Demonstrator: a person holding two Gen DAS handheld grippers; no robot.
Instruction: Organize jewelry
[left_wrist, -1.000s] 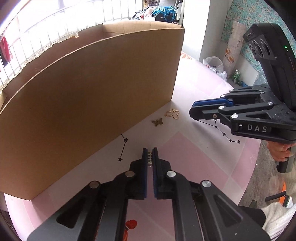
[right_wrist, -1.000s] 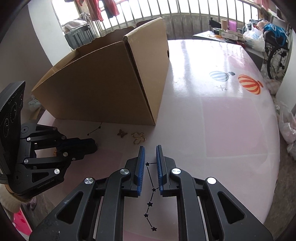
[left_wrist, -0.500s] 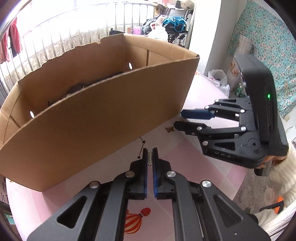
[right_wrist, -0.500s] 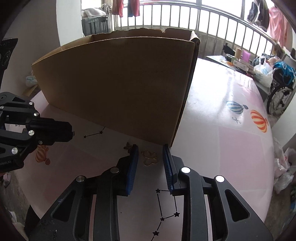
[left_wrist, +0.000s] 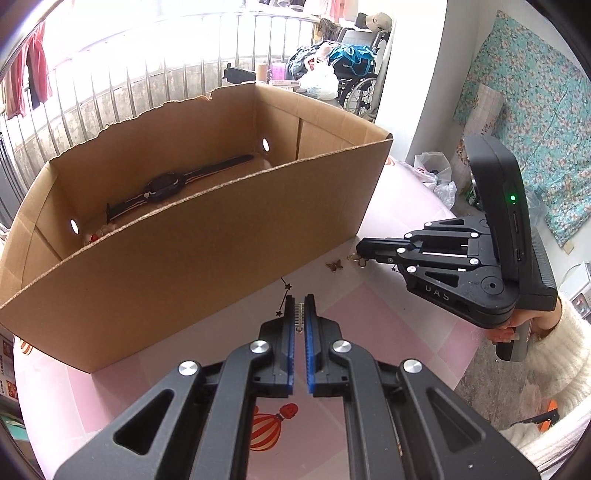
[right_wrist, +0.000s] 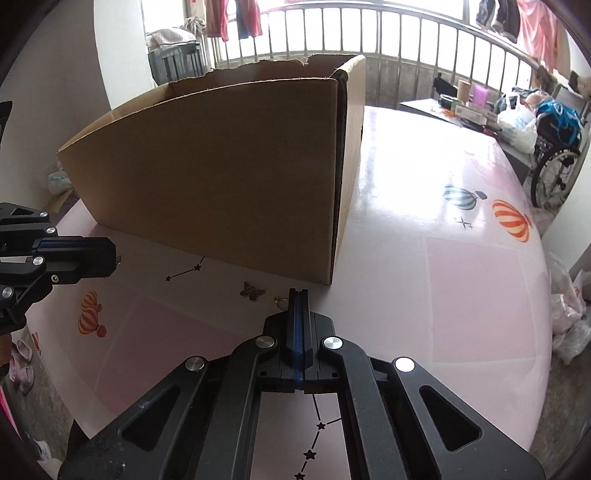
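Left tongs (left_wrist: 300, 314) are gripping a small toothed gold clip (left_wrist: 300, 312) before the open brown cardboard box (left_wrist: 221, 236) already holding a dark wristwatch (left_wrist: 166, 184), while right tongs (right_wrist: 298, 295) are pinching a gold looped charm (right_wrist: 281, 301) beside a bronze butterfly charm (right_wrist: 252, 290) lying on the pink worktop (right_wrist: 443, 277).

The cardboard box (left_wrist: 207, 236) is plain brown. Beside it, the pink tabletop (right_wrist: 424, 280) carries striped red-and-orange balloon prints and black star constellations. A dark bronze butterfly charm (right_wrist: 252, 291) lies near the box corner.
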